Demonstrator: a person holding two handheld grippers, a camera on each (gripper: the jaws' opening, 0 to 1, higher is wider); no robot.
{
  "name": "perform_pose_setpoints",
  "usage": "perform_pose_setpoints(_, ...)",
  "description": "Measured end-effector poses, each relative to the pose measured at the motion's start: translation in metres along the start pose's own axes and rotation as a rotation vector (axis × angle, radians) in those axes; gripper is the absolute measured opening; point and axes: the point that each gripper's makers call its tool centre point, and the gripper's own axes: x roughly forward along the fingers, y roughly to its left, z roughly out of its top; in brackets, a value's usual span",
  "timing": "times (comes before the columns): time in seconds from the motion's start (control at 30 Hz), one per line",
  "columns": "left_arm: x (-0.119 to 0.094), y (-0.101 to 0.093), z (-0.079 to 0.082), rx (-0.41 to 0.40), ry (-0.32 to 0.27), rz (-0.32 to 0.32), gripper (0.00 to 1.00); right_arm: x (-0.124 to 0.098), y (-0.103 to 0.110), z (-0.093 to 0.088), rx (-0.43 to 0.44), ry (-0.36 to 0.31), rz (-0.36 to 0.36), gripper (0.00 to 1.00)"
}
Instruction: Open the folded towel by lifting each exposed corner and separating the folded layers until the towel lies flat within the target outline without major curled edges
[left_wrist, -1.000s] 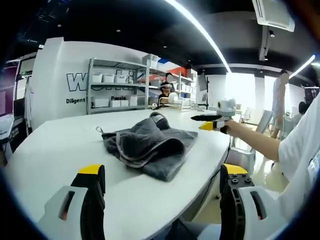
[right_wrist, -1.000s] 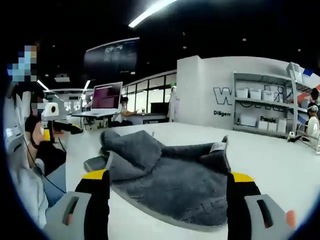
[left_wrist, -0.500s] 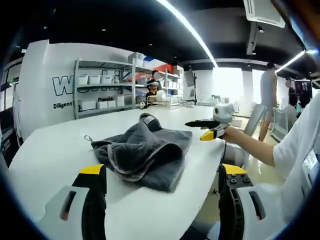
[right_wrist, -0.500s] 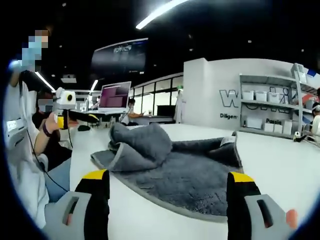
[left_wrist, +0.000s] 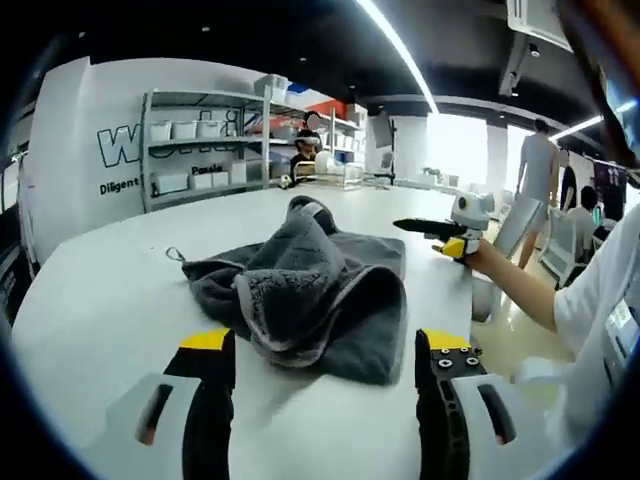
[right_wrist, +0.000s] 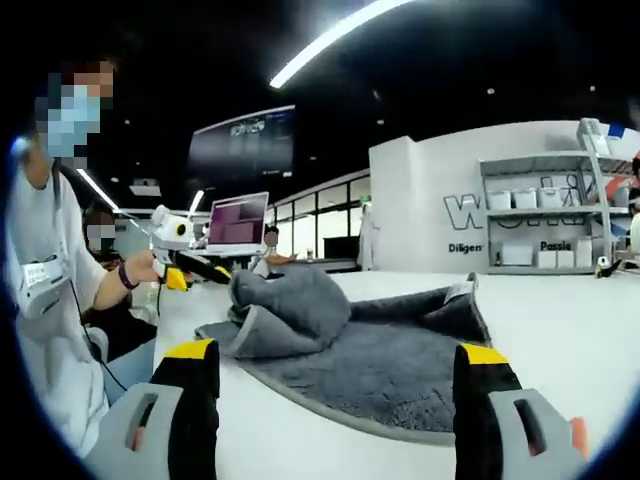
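We count one grey towel (left_wrist: 305, 285) on the white tabletop (left_wrist: 110, 290), bunched near the edge closest to the person. We see two hand-held grippers: the left hand-held gripper (left_wrist: 322, 350) and the right hand-held gripper (right_wrist: 336, 360), each showing two yellow-tipped jaws set apart. Past the far edge of the tabletop we count one metal shelving unit (left_wrist: 205, 150) and one open laptop (right_wrist: 236, 222).

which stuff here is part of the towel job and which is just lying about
For the job: towel, left gripper, right gripper, table.
Lying about: shelf rack with bins, laptop, ceiling light strip.
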Motion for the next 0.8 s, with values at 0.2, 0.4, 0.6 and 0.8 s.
perform_pose_setpoints(0.2,0.003,0.018,0.000,0.005,-0.007,0.060,0.44,-0.001,0.001,0.003,0.018,-0.024,0.011,0.99)
perform_pose_setpoints(0.4,0.000,0.024,0.012,-0.047,-0.069,0.080,0.24,-0.001,0.001,0.005,0.018,-0.032,0.007,0.97)
perform_pose_setpoints(0.6,0.002,0.021,0.009,-0.039,-0.052,0.055,0.10,-0.001,-0.001,0.005,0.023,-0.039,-0.004,0.96)
perform_pose_setpoints(0.8,-0.001,0.022,0.009,-0.009,-0.047,0.061,0.04,0.000,-0.003,0.004,0.018,-0.029,-0.012,0.94)
